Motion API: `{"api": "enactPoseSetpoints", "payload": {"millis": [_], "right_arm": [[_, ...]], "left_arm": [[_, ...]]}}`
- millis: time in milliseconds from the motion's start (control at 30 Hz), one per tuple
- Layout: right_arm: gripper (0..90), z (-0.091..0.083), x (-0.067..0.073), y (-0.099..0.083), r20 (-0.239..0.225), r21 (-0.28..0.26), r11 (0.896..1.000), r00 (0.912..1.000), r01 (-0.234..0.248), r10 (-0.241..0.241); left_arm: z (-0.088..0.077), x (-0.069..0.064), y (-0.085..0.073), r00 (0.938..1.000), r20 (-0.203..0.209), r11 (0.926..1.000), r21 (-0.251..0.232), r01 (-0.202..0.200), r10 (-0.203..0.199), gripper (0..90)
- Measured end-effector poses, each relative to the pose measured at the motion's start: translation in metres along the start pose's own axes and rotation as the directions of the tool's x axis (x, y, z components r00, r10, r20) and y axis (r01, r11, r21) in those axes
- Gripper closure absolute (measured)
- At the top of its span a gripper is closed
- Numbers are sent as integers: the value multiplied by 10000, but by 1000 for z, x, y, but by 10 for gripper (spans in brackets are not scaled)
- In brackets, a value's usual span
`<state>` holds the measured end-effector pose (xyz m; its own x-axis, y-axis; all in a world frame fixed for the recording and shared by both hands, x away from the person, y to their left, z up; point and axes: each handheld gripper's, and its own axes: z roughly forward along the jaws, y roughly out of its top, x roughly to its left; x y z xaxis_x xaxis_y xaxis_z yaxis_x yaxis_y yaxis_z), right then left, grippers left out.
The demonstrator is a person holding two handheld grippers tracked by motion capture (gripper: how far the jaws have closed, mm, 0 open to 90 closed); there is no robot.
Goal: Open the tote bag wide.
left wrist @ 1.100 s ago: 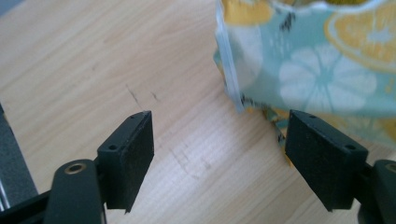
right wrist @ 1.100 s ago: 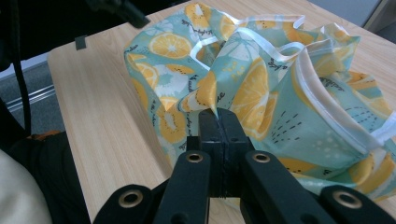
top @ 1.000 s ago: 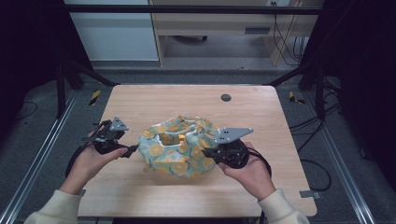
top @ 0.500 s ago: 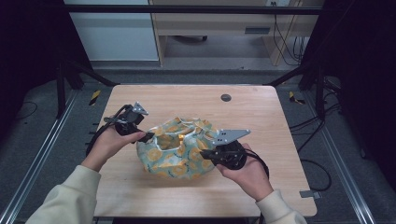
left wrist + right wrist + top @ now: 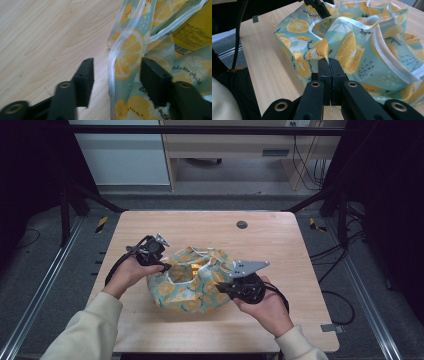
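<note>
A teal cloth bag printed with lemon slices and edged in white lies crumpled in the middle of the table. Inside it shows a yellow packet. My left gripper is at the bag's upper left rim. Its jaws have just been closing and straddle the white-trimmed edge without pressing on it, so the left gripper is open. My right gripper is at the bag's right side. In its own view the right gripper is shut on a fold of the bag.
The wooden table has a small round cable hole near its far edge. Bare wood lies to the left of the bag and in front of it. Dark frame posts and cables stand beyond the table's sides.
My left hand has moved right and away from me, from beside the bag to its upper left rim, and its jaws have narrowed. The right hand has kept still, gripping the fabric.
</note>
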<state>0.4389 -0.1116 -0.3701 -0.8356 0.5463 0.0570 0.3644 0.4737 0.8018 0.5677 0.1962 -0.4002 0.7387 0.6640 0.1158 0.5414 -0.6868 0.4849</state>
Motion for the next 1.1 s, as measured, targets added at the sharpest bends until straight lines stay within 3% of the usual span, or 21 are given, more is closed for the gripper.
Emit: {"api": "enactPoseSetpoints", "payload": {"millis": [167, 300, 433, 467, 533, 633, 900, 1100], "right_arm": [[894, -1, -1, -1, 58, 9, 10000, 10000, -20, 20], [892, -3, -2, -3, 220, -40, 10000, 9997, -53, 53], [893, -7, -2, -6, 406, -20, 10000, 9992, -50, 51], [892, -8, -1, -8, 494, 15, 10000, 9988, -44, 43], [891, -9, 0, -13, 623, 47, 10000, 9980, -56, 53], [889, -9, 3, -20, 794, 148, 9999, 9968, -82, 70], [884, -6, 7, -39, 1133, 417, 9987, 9933, -292, 244], [858, -5, 3, -53, 1284, 503, 9964, 9898, -689, 619]], "left_arm": [[-7, -1, -3, 9996, -250, 9994, -319, 109, -117, 810], [-30, -7, -4, 9993, -365, 9922, -1243, 61, -107, 870], [-58, -17, -10, 9988, -466, 9735, -2289, 9, -119, 881], [-58, -17, -10, 9988, -466, 9735, -2289, 9, -119, 882], [-79, -25, -19, 9995, -274, 9522, -3054, 66, -157, 885], [-92, -35, -29, 9999, -37, 9384, -3455, 81, -100, 887], [-97, -53, -48, 9980, 587, 9372, -3489, -28, 248, 888], [-95, -58, -56, 9969, 692, 9417, -3361, -131, 385, 888]]}}
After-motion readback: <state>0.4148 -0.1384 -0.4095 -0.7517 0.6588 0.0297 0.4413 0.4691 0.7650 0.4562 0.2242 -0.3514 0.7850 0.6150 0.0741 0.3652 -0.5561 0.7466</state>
